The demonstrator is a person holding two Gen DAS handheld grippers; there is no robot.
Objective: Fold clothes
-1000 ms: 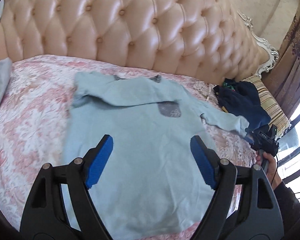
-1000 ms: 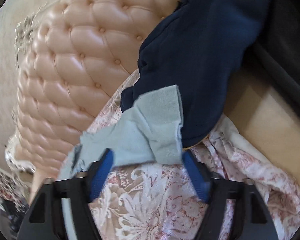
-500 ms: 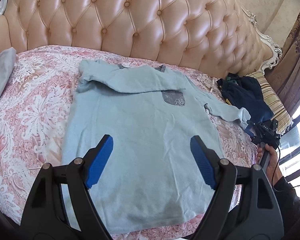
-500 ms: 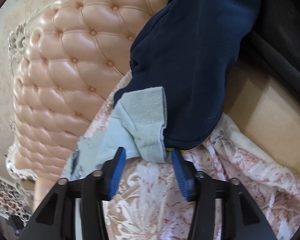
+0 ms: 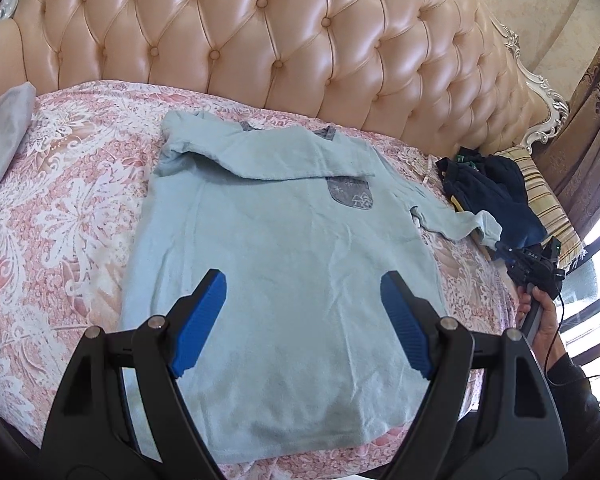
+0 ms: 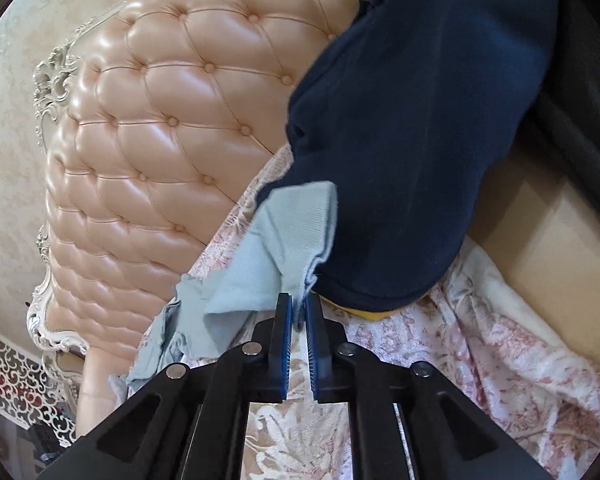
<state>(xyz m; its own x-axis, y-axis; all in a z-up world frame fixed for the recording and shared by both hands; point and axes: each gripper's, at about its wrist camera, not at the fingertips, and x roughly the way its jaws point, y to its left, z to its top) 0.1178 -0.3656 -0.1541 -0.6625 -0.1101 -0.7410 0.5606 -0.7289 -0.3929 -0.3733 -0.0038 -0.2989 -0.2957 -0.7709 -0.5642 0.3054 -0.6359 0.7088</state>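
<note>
While the light blue long-sleeved shirt (image 5: 284,280) is lying flat on the pink floral bedspread (image 5: 60,208) in front of the tufted headboard (image 5: 300,40), with one sleeve already lying folded across its chest and the other reaching out toward a dark navy garment (image 6: 412,140), the fold is looking about half set up. The navy garment is sitting just beside the sleeve cuff (image 6: 300,232) and is seeming to touch or overlap its edge, so a pull on the sleeve is risking dragging that garment along or snagging on it. The left gripper (image 5: 300,312) is hovering above the lower body of the shirt with its jaws spread wide and nothing between them, so nothing is pinning the shirt down; a sideways tug is likely to be sliding the whole shirt and wrinkling the flat panel. The right gripper (image 6: 298,312) is pinching the cuff with its jaws pressed together on only a thin edge of fabric, and such a shallow hold is at risk of slipping free midway through the fold.
</note>
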